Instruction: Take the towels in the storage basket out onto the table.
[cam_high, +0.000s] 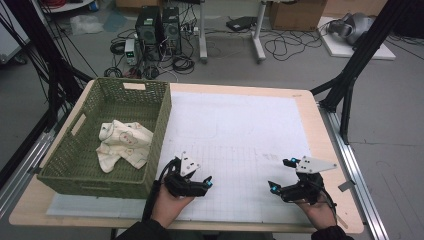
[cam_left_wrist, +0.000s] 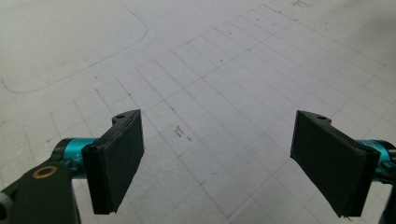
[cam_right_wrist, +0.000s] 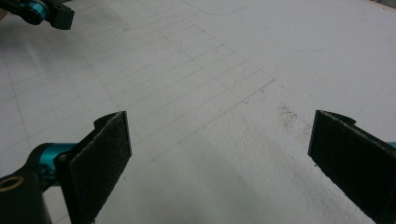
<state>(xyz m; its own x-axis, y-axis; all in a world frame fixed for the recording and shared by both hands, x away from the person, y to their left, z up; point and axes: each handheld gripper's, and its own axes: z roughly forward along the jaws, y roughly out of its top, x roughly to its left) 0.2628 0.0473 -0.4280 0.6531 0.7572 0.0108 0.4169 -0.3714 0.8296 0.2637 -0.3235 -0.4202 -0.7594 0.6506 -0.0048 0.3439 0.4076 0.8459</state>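
Observation:
A green woven basket (cam_high: 160, 125) stands on the left of the table with a cream patterned cloth (cam_high: 122, 144) crumpled inside it. A white gridded mat (cam_high: 235, 130) covers the table to its right. My left gripper (cam_high: 192, 172) is held low over the mat just right of the basket's near corner. Its jaws stand wide apart over bare grid lines (cam_left_wrist: 219, 121) with nothing between them. My right gripper (cam_high: 279, 174) hovers over the mat's near right part, open and empty (cam_right_wrist: 219, 119). The left gripper (cam_right_wrist: 46, 11) appears in the top left corner of the right gripper view.
The mat (cam_left_wrist: 224, 70) between the two grippers is bare, with a faint curved line drawn on it. Beyond the table's far edge lie computer towers (cam_high: 159, 30), cables and boxes on the floor. Black frame legs (cam_high: 350, 75) rise at the right.

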